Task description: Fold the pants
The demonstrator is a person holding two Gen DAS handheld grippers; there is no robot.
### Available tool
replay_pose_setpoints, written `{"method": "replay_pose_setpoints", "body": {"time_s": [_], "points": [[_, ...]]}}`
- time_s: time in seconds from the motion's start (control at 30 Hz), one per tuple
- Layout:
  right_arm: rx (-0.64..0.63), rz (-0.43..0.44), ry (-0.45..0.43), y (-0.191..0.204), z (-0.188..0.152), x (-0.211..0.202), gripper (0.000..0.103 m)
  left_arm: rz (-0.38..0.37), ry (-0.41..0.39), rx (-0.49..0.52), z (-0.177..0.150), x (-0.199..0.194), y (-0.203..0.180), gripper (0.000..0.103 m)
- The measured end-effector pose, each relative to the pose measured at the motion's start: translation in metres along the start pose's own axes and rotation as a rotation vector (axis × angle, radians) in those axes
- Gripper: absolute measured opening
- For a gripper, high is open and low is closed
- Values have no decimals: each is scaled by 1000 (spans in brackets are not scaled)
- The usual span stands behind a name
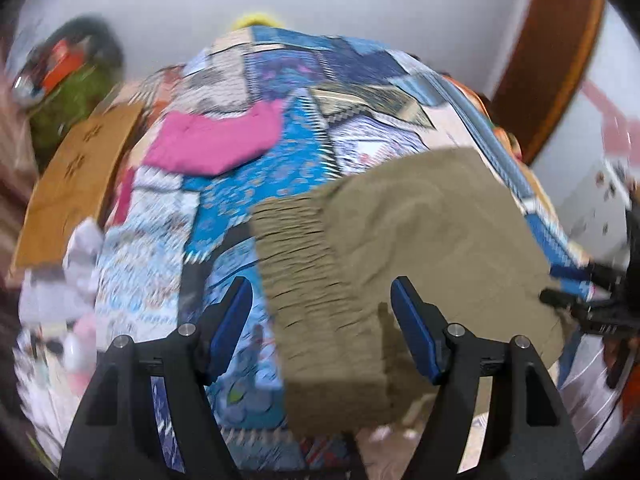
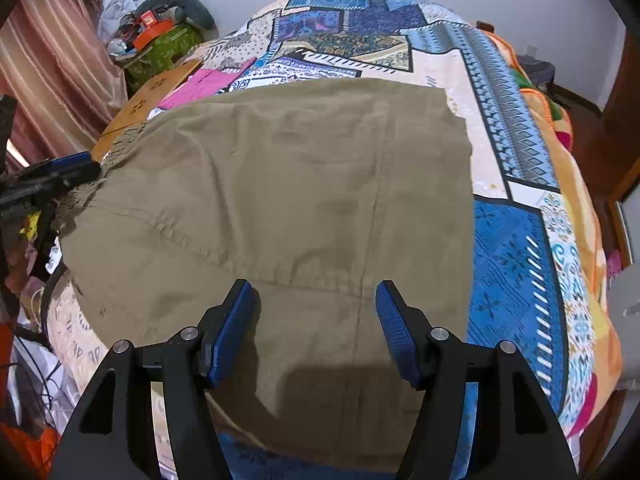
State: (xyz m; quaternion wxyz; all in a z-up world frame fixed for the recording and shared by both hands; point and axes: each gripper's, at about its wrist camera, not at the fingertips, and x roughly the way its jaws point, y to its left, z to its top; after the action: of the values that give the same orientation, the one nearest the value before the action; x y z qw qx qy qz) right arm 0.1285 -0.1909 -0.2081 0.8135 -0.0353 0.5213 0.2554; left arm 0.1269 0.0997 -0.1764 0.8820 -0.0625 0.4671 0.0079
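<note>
Olive-khaki pants (image 2: 280,200) lie folded flat on a blue patchwork bedspread (image 2: 516,248). In the left wrist view the pants (image 1: 420,240) show their gathered elastic waistband (image 1: 296,264) at the near left. My left gripper (image 1: 322,304) is open above the waistband, empty; it also shows at the pants' left edge in the right wrist view (image 2: 60,176). My right gripper (image 2: 316,304) is open above the near part of the pants, empty; it shows at the right edge of the left wrist view (image 1: 580,304).
A pink garment (image 1: 212,144) lies further up the bed. A wooden board (image 1: 76,184) and a green bag (image 2: 164,52) with clutter stand left of the bed. An orange blanket (image 2: 560,120) lies along the right edge. A wooden door frame (image 1: 552,60) is at the right.
</note>
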Motion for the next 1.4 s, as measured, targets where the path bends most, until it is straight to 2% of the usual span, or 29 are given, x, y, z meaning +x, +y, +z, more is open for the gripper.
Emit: {"method": "replay_pose_setpoints", "body": {"time_s": [0.1, 0.27, 0.43, 0.67, 0.73, 0.83, 1.13, 1.4], "points": [[1, -9, -17, 3, 2, -7, 60, -43, 18, -77, -8, -9, 17, 72], [-8, 8, -104, 20, 8, -20, 60, -126, 91, -174, -29, -7, 28, 72], [-44, 9, -165, 46, 14, -17, 60, -177, 130, -229, -47, -3, 30, 72], [-58, -3, -102, 58, 8, 22, 60, -312, 215, -324, -68, 2, 37, 72], [-54, 3, -127, 58, 2, 20, 60, -333, 236, -331, -73, 5, 37, 72], [-46, 11, -122, 56, 2, 18, 61, -359, 237, -358, -73, 6, 37, 72], [-41, 19, -126, 57, 1, 18, 61, -510, 237, -565, -65, 23, 56, 74], [-15, 13, -124, 52, 0, 20, 61, -486, 213, -606, -51, 31, 55, 68]]}}
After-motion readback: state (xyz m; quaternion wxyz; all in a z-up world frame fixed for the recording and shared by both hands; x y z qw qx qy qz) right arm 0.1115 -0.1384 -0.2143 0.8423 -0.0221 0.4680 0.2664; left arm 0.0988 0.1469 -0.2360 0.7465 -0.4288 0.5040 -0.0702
